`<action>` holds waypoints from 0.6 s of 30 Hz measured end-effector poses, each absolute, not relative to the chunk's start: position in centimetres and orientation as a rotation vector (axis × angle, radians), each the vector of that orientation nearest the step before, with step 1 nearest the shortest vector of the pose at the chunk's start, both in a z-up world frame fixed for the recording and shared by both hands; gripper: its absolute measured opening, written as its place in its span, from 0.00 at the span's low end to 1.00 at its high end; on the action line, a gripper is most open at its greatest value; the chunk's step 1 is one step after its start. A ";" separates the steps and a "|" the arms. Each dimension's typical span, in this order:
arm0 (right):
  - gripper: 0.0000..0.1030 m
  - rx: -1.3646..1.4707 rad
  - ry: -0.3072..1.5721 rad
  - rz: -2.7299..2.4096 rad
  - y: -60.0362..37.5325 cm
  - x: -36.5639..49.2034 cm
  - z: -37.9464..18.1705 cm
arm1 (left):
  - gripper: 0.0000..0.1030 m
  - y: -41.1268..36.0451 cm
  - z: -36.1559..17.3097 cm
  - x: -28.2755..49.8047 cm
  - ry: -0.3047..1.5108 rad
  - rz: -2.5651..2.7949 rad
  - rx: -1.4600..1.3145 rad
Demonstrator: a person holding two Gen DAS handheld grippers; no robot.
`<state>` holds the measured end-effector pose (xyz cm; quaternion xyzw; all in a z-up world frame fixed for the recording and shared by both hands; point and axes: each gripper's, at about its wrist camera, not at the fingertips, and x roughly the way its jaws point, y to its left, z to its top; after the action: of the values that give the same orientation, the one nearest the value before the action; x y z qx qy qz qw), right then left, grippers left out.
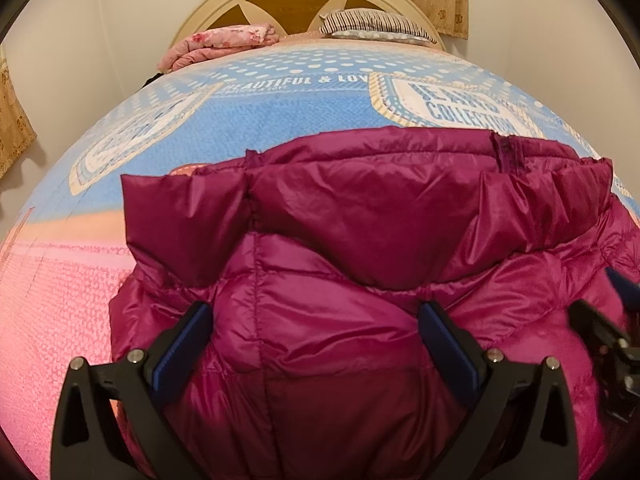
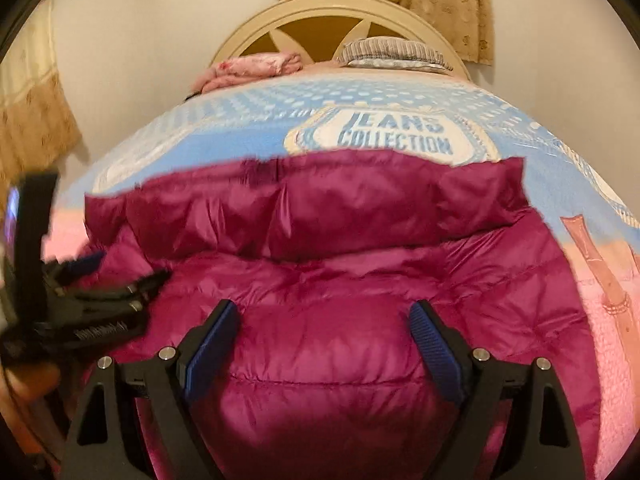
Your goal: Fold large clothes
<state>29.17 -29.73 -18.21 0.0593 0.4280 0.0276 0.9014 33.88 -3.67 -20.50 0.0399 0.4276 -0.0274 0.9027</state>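
Magenta puffer jacket (image 1: 360, 240) lies flat on the bed (image 1: 280, 112), over the blue-and-pink printed bedspread (image 2: 580, 184), collar or hood end folded over toward the headboard (image 1: 304, 4). Left hand-held gripper (image 1: 316, 324): fingers spread wide, both blue pads (image 1: 182, 348) against puffed fabric, a bulge of jacket between them; can't tell whether they squeeze it or just rest on it, so grip unconfirmed. Right hand-held gripper (image 2: 326, 328): jaws apart near their widest, jacket bulging up between the blue pads (image 2: 434, 344), no clear pinch visible. Right wrist view is motion-blurred. The two grippers sit side by side over the near part of the jacket: the right one shows at the right edge of the left wrist view, the left one at the left edge of the right wrist view, with part of a hand (image 2: 24, 384) below it. At the head of the bed: folded pink floral quilt (image 1: 224, 44) on the left, striped pillow (image 1: 372, 24) on the right, well apart from the jacket. Beige curtains (image 2: 420, 4) hang behind the headboard and at the left wall.
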 end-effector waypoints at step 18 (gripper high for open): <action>0.89 0.096 0.947 0.053 -29.5 30.0 -19.0 | 1.00 -3.7 -20.3 33.9 0.891 -0.063 0.078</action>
<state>29.96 -29.51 -18.97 0.0462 0.4556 0.0257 0.8886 33.90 -3.67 -20.30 0.0379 0.4308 -0.0306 0.9012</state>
